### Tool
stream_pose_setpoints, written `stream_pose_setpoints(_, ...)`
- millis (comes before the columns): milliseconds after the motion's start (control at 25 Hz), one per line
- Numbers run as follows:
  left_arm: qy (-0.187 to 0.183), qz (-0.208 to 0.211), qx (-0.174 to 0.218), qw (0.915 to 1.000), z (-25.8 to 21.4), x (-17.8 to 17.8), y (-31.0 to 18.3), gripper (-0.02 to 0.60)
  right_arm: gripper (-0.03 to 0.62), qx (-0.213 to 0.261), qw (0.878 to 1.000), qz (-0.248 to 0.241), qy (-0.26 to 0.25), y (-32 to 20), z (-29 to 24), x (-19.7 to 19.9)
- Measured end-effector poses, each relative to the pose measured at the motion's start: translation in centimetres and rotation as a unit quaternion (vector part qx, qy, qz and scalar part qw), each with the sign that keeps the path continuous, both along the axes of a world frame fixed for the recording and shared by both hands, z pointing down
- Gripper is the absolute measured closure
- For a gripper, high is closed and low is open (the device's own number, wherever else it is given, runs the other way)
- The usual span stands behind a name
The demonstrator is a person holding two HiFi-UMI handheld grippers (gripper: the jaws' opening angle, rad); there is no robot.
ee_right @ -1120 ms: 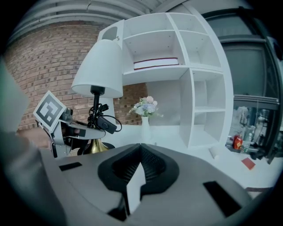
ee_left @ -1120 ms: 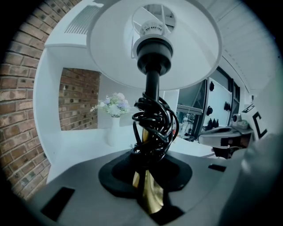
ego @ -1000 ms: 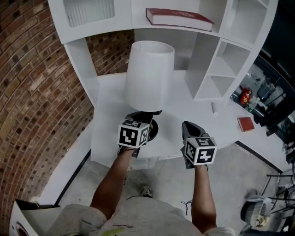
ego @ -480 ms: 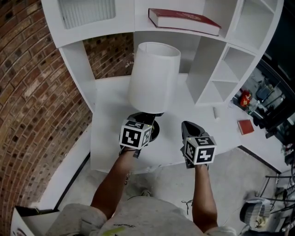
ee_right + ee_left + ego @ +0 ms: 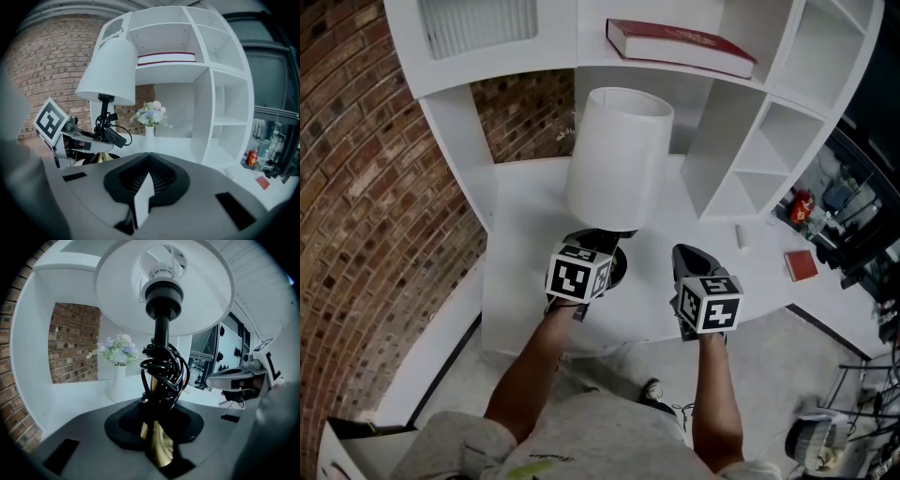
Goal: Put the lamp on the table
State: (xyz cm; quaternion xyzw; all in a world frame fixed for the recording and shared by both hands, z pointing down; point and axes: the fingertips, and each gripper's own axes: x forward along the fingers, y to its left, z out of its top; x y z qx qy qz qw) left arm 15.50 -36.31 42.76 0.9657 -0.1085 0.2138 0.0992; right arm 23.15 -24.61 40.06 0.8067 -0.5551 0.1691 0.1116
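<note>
The lamp has a white drum shade (image 5: 619, 155) and a brass stem (image 5: 157, 446) with black cord (image 5: 162, 367) wound round it. My left gripper (image 5: 598, 242) is shut on that stem low down and holds the lamp upright, slightly tilted, over the front part of the white table (image 5: 520, 272). From below, the left gripper view shows the shade (image 5: 164, 287) and the bulb socket. The lamp (image 5: 110, 72) stands left of my right gripper (image 5: 686, 255). That gripper is shut with nothing in it, hovering over the table's front edge.
A white shelf unit (image 5: 750, 141) rises behind and to the right, with a red book (image 5: 680, 42) on top. A white vase of flowers (image 5: 150, 117) stands at the back of the table. A small red object (image 5: 800, 265) lies far right. A brick wall (image 5: 366, 187) is at left.
The view has drifted slightly; the lamp and both grippers keep their places over the table. The person's foot has stepped forward below.
</note>
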Motion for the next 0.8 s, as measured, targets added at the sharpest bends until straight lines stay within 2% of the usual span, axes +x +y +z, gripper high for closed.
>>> stream_pose_setpoints(320,-0.002,-0.027,0.000,0.9996,0.3,1.4,0.2,0.486,0.591,0.017,1.000,-0.023,-0.003,-0.4,0.1,2.5)
stream_pose_setpoints(800,0.002,-0.108,-0.004,0.9941,0.0,6.0,0.8,0.486,0.589,0.033,0.995,-0.094,-0.016,-1.1,0.3,9.3)
